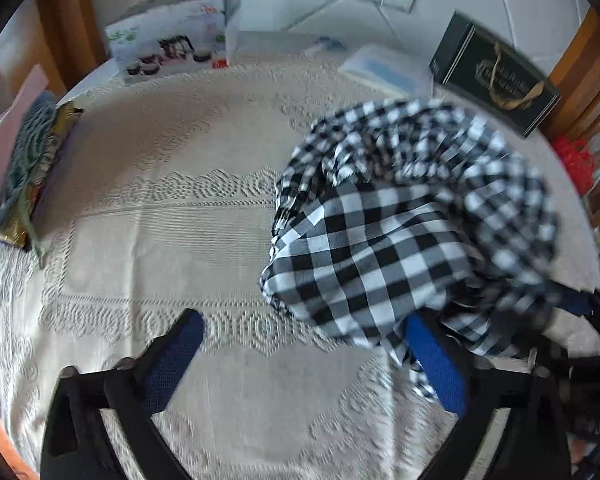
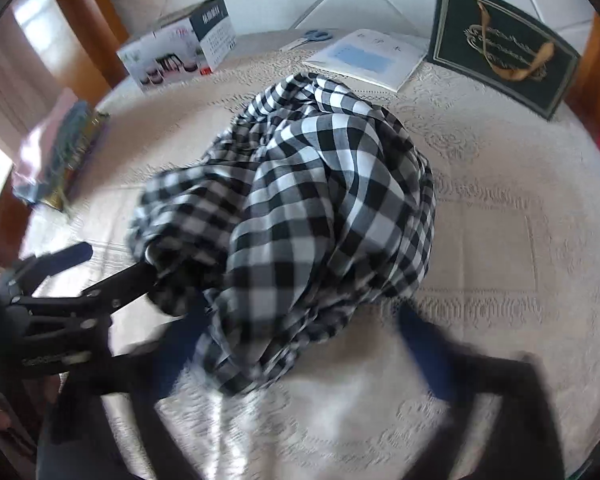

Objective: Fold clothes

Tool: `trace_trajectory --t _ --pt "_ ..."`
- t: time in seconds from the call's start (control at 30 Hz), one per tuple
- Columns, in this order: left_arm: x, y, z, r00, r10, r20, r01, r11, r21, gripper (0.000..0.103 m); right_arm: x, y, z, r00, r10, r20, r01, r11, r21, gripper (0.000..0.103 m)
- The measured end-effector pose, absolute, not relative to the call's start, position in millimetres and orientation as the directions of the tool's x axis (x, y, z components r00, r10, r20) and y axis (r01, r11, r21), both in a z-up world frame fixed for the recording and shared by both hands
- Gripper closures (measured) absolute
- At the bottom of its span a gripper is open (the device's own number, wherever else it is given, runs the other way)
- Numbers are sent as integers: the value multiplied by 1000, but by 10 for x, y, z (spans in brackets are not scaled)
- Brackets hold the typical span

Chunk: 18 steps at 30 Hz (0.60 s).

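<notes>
Left gripper (image 1: 308,356) spread open, cloth draped over one finger, right gripper (image 2: 300,344) parted around a fold, grip unclear, checked shirt (image 2: 300,200) heaped mid-table (image 2: 520,240), beyond it a shut printed box (image 2: 176,48) and dark gift box (image 2: 500,48).

Black frames are showing on both hand-held tools: the left tongs (image 1: 304,354) are carrying blue mesh-textured pads (image 1: 436,364) on angled black arms studded with round screws, while the right tongs (image 2: 296,344), blurred, are wearing the same dark blue pads (image 2: 424,352); small pale lettering is running along a black bracket
</notes>
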<state>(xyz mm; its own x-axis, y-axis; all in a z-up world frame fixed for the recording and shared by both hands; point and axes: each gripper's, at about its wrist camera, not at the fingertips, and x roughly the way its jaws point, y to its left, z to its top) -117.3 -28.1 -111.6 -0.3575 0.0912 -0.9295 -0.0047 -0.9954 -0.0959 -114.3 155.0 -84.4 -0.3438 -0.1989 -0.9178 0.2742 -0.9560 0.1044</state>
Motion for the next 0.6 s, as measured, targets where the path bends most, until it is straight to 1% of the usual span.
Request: trace_trajectory --t 0.03,0.07,0.1,0.13,0.23,0.3,0.43,0.47,0.5,0.57,0.6 --pt "-1249 -247 -1223 -322 93 -942 -18 -996 -91 47 -1183 1588 -882 -332 -208 -920 262 -957 121 70" --pt "-1322 -215 -1326 -287 94 -953 -31 -996 -89 56 -1215 1637 -911 -322 -222 -920 249 -958 144 73" --pt "-1359 -194 -1407 -262 106 -959 -33 -994 -101 71 -1244 1697 -930 -316 -234 -920 240 -957 161 80" --pt "-1399 -180 -1479 -244 121 -962 -23 -993 -119 75 -1257 1774 -910 -330 -227 -916 230 -961 155 85" --pt "-1375 -130 -1472 -284 117 -952 -21 -993 -116 78 -1239 2025 -789 -379 -215 -900 202 -968 147 92" --pt "-1319 -97 -1427 -314 105 -943 -29 -994 -101 79 -1190 2356 -669 -429 -181 -885 149 -980 129 96" --pt "-1181 -97 -1371 -324 131 -937 -43 -991 -124 79 -1117 2977 -565 -454 -87 -887 40 -996 77 96" --pt "-1135 -115 -1351 -321 162 -933 -50 -987 -155 79 -1106 3173 -595 -452 -44 -891 1 -999 49 96" --pt "-1098 -135 -1337 -313 201 -928 -55 -980 -194 78 -1109 3275 -621 -442 -32 -896 -14 -999 42 96" --pt "-1037 -204 -1285 -298 233 -926 -41 -972 -232 75 -1114 3476 -672 -423 -7 -906 -44 -999 28 96" --pt "-1013 -211 -1268 -299 233 -925 -39 -972 -232 70 -1113 3537 -681 -420 5 -907 -55 -998 20 96"
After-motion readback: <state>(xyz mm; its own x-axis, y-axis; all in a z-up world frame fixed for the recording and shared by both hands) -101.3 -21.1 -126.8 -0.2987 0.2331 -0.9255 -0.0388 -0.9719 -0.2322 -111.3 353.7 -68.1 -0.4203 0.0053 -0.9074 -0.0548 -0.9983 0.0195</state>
